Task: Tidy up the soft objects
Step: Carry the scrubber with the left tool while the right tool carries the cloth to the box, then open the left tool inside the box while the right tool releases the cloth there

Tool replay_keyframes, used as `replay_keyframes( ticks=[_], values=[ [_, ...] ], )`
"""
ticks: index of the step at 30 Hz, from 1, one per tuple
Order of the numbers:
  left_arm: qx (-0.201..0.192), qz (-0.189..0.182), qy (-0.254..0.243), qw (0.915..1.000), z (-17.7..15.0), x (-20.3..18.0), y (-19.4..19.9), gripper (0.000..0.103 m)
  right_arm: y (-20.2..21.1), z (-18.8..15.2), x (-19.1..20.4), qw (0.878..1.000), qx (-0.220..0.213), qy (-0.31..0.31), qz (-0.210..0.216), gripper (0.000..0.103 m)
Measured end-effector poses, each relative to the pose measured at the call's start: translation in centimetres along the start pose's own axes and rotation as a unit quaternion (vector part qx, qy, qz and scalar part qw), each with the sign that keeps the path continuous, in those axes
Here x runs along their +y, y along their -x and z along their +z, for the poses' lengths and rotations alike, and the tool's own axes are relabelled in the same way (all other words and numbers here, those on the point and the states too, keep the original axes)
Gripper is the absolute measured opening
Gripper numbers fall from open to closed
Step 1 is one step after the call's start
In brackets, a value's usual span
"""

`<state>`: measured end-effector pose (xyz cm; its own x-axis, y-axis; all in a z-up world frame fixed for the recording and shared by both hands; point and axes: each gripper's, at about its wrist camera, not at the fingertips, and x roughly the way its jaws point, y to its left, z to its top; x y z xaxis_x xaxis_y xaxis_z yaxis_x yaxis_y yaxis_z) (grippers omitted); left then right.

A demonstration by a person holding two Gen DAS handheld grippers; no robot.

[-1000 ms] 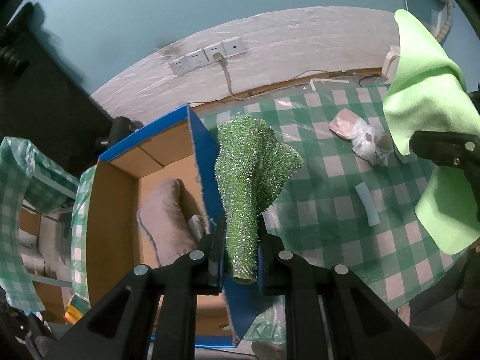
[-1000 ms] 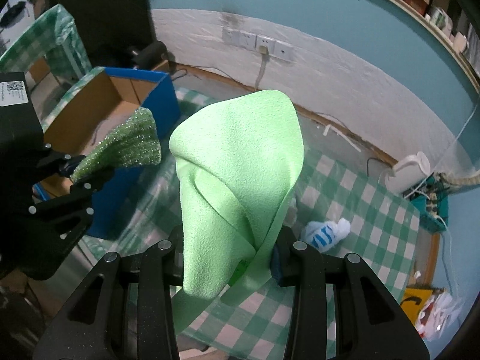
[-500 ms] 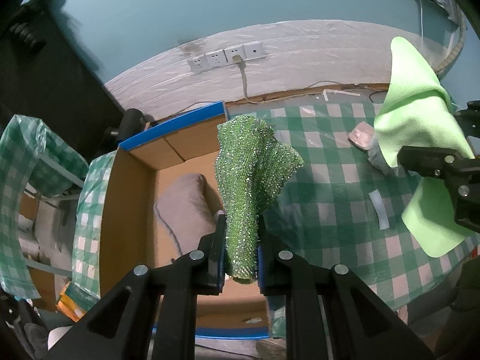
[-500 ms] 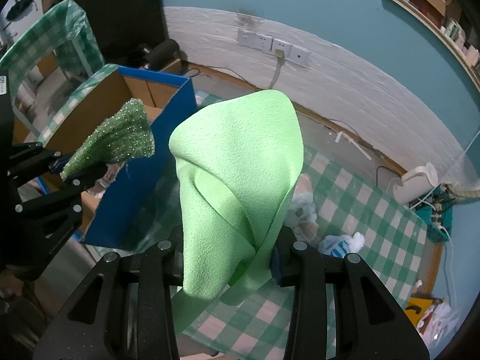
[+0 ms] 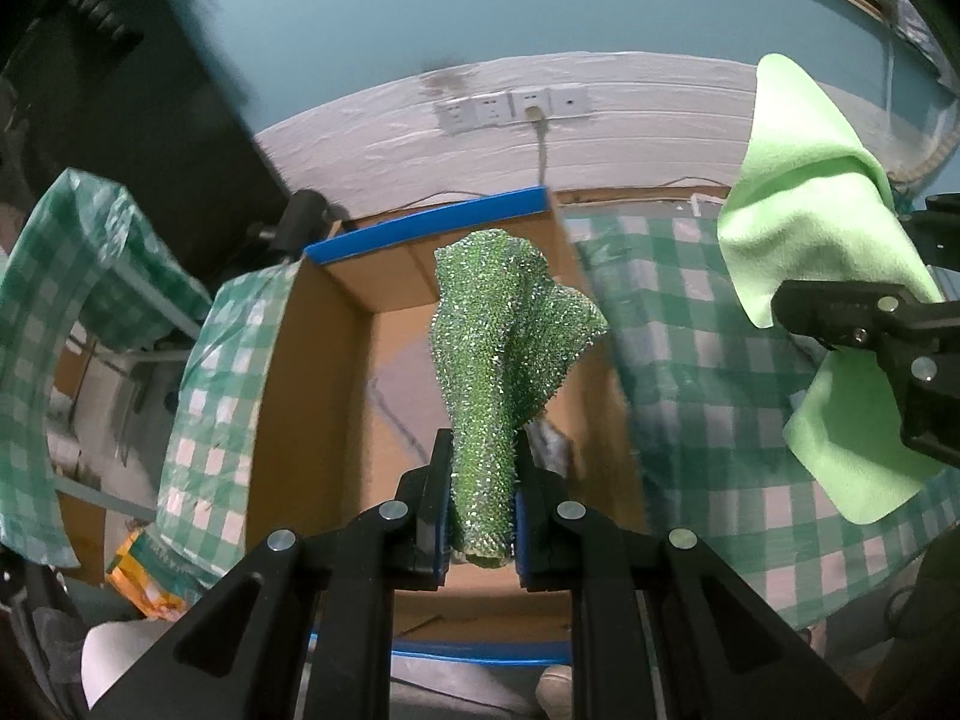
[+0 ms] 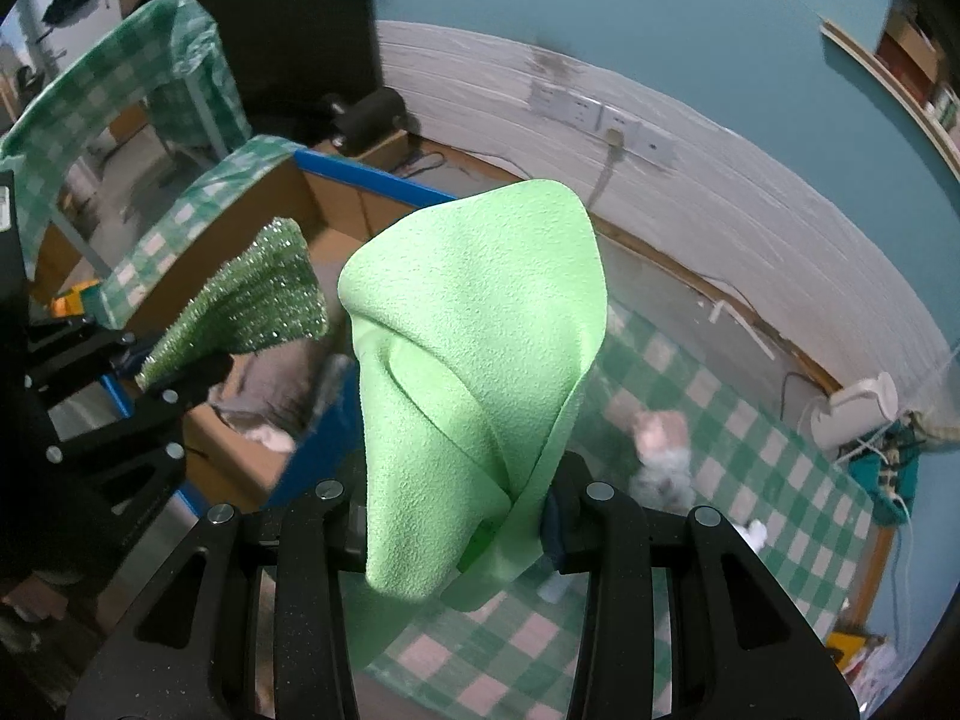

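Overhead, left gripper (image 5: 482, 510) clenched on a sparkly scrubber (image 5: 501, 354), held above the open box (image 5: 312, 396) with a grey cushion (image 6: 270, 396) inside. Right gripper (image 6: 459, 516) clamped on a lime cloth (image 6: 474, 354), over the checked table (image 6: 750, 468) beside the box.

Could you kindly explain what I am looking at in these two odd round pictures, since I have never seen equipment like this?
Each picture comes from a fisheye camera on a hand-held two-finger gripper, looking along its fingers. The left gripper pinches a sparkly green cloth above an open cardboard box with a grey soft item inside. The right gripper pinches a light green cloth over the green checked tablecloth, where a few small soft things lie, too blurred to name.
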<state>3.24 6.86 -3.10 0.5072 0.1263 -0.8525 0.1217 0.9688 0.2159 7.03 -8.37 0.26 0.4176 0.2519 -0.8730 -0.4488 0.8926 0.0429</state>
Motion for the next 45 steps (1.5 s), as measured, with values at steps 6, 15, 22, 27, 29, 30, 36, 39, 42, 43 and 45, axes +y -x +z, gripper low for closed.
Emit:
replay_keyframes(
  ticks=[6, 15, 22, 27, 29, 30, 36, 39, 42, 43, 45],
  values=[
    [0.013, 0.023, 0.019, 0.9995, -0.6, 2.4, -1.1, 0.016, -1.2, 2.1, 3.1, 1.0, 0.001, 0.024, 0.018, 0.038],
    [0.034, 0.05, 0.04, 0.9974, -1.4, 5.2, -3.1, 0.016, -3.6, 4.5, 6.9, 0.998, 0.01, 0.049, 0.035, 0.038],
    [0.049, 0.07, 0.052, 0.995, -2.0, 6.6, -4.3, 0.016, -6.1, 5.2, 8.4, 0.997, 0.027, 0.05, 0.055, 0.038],
    [0.059, 0.081, 0.06, 0.9931, -2.1, 7.3, -4.6, 0.02, -7.6, 5.3, 9.1, 0.995, 0.033, 0.039, 0.084, 0.044],
    [0.06, 0.088, 0.063, 0.9923, -2.1, 7.5, -4.7, 0.028, -7.9, 5.4, 9.3, 0.995, 0.031, 0.036, 0.087, 0.06],
    [0.059, 0.092, 0.064, 0.992, -2.1, 7.6, -4.6, 0.032, -7.7, 5.4, 9.4, 0.996, 0.023, 0.039, 0.078, 0.065],
    [0.047, 0.099, 0.077, 0.9911, -1.8, 8.3, -3.9, 0.058, -6.7, 5.6, 9.2, 0.997, 0.004, 0.046, 0.06, 0.076],
    [0.039, 0.098, 0.081, 0.9912, -1.6, 8.3, -3.6, 0.061, -6.5, 5.7, 8.6, 0.998, 0.001, 0.04, 0.053, 0.076],
    [0.034, 0.089, 0.081, 0.9922, -1.4, 8.0, -3.4, 0.062, -6.2, 5.7, 8.0, 0.998, 0.0, 0.031, 0.05, 0.077],
    [0.033, 0.087, 0.078, 0.9925, -1.3, 7.8, -3.4, 0.062, -6.1, 5.6, 7.8, 0.998, 0.0, 0.028, 0.049, 0.077],
    [0.031, 0.085, 0.072, 0.9933, -1.1, 7.2, -3.3, 0.062, -6.0, 5.5, 7.4, 0.999, 0.0, 0.025, 0.046, 0.077]
  ],
)
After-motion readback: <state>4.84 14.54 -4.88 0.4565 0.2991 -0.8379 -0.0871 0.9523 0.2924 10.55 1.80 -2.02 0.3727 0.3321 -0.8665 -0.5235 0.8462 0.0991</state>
